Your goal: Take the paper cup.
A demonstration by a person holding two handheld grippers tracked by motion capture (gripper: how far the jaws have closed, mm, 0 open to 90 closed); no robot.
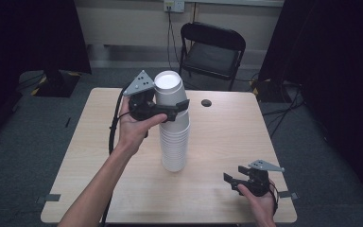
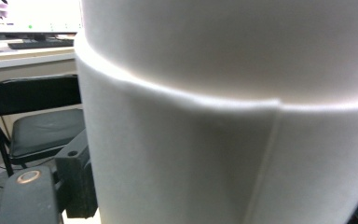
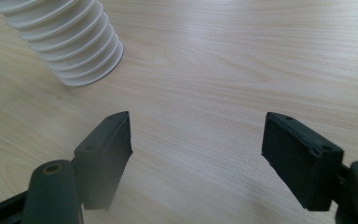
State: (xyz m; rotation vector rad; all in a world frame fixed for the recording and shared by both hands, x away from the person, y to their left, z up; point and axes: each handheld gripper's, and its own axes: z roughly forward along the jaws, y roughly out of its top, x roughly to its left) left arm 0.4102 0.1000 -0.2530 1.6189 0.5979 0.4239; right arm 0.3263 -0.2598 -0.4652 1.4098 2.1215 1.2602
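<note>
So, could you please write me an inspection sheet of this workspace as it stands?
Surface: light wooden table, with a dark round hole near the far edge.
Job's things: tall stack of white cups, upside down, standing mid-table.
Clutter: nothing seen.
Grippers: left gripper has its jaws around the top cup; right gripper open, low over bare table at the near right.
Cables: black cable trails from the left gripper.
Surroundings: black folding chair beyond the table, grey floor, wall socket.
</note>
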